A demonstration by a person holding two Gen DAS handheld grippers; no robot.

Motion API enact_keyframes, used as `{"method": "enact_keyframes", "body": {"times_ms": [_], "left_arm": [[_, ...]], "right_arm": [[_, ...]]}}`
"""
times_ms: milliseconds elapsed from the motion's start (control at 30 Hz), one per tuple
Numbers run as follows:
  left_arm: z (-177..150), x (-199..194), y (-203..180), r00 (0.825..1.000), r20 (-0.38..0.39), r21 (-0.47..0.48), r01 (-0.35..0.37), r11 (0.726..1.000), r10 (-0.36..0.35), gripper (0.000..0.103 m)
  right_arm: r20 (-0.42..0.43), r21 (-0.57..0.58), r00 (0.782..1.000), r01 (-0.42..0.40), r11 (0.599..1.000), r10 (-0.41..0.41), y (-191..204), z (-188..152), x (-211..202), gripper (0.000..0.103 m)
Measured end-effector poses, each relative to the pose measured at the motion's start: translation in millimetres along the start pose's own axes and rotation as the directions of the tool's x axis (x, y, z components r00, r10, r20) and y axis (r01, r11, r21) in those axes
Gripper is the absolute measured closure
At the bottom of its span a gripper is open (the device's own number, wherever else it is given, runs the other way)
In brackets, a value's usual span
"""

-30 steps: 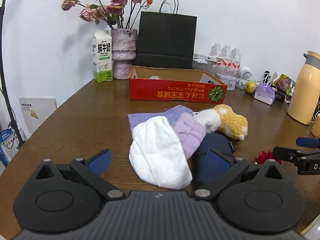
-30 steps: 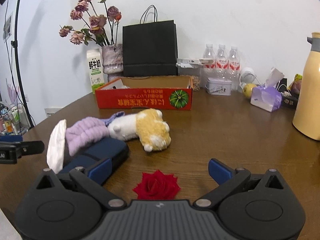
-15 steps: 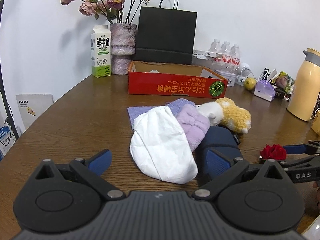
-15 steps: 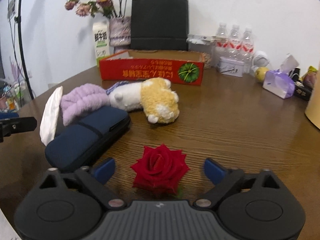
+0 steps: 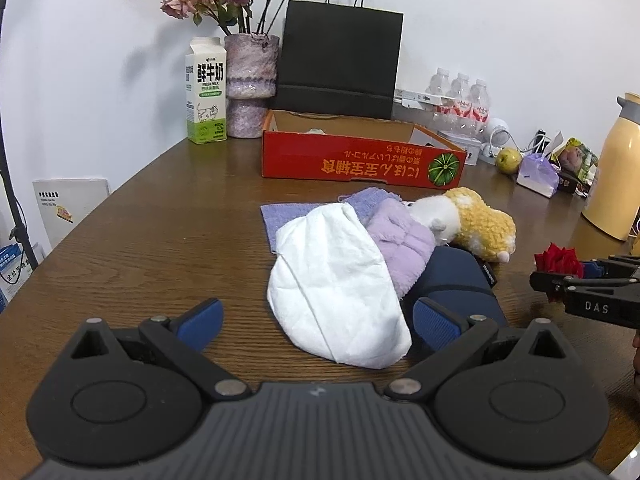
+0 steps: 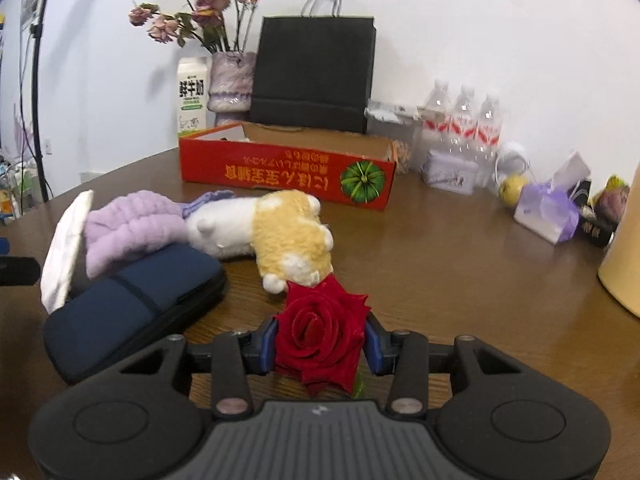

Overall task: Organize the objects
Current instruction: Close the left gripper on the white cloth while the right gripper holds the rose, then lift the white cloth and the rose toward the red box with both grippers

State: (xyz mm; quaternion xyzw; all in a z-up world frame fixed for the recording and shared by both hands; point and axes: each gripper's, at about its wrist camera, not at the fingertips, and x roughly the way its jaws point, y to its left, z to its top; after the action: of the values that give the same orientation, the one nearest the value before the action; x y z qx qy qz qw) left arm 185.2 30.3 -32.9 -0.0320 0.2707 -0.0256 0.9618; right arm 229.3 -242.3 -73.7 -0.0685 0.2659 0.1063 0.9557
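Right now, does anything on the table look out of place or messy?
Yes. The white cloth, lilac towel and plush toy lie heaped over the navy case mid-table instead of in the red box, whose printed text is upside down.

The rose (image 6: 322,334) at the lower centre of the right wrist view is deep red, between the blue pads (image 6: 267,340) of the black right gripper (image 6: 320,342). The plush toy (image 6: 276,232) above it is white and yellow. At the left lies a dark navy pouch (image 6: 132,304), with a lilac fluffy cloth (image 6: 128,228) above it. The cardboard box (image 6: 286,174) in the centre is red with yellow characters and a green pumpkin picture. In the left wrist view, the white tissue (image 5: 336,292) covers the centre. The milk carton (image 5: 206,90) at the upper left is white and green. The paper bag (image 5: 340,56) is black, the table (image 5: 160,232) is brown with wood grain, and the thermos (image 5: 618,172) at the right edge is pale yellow.
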Motion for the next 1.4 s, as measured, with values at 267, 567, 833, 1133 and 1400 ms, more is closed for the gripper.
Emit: {"method": "enact_keyframes", "body": {"times_ms": [267, 567, 833, 1133, 1400], "left_arm": [[10.1, 21.4, -2.5, 0.999, -0.043, -0.042, 0.032, 0.999, -0.034, 0.0], [7.2, 49.1, 2.4, 0.993, -0.112, -0.115, 0.029, 0.993, -0.042, 0.0], [3.4, 46.3, 11.3, 0.994, -0.06, -0.164, 0.084, 0.983, -0.095, 0.02], [-2.5, 31.2, 10.9, 0.995, -0.008, -0.164, 0.095, 0.982, -0.097, 0.047], [-2.3, 17.8, 12.4, 0.998, 0.015, -0.132, 0.06, 0.99, -0.058, 0.053]], "right_arm": [[0.015, 0.013, 1.0, 0.015, 1.0, -0.015, -2.3, 0.3, -0.6, 0.062], [0.006, 0.008, 1.0, 0.012, 1.0, -0.012, -1.0, 0.2, 0.6, 0.062], [0.002, 0.007, 1.0, 0.016, 1.0, -0.016, 0.1, -0.1, 0.9, 0.062], [0.012, 0.023, 1.0, 0.016, 1.0, -0.016, -2.9, -0.9, -1.0, 0.062], [0.031, 0.019, 0.999, 0.029, 0.999, -0.029, -2.0, -1.6, -4.5, 0.062]]}}
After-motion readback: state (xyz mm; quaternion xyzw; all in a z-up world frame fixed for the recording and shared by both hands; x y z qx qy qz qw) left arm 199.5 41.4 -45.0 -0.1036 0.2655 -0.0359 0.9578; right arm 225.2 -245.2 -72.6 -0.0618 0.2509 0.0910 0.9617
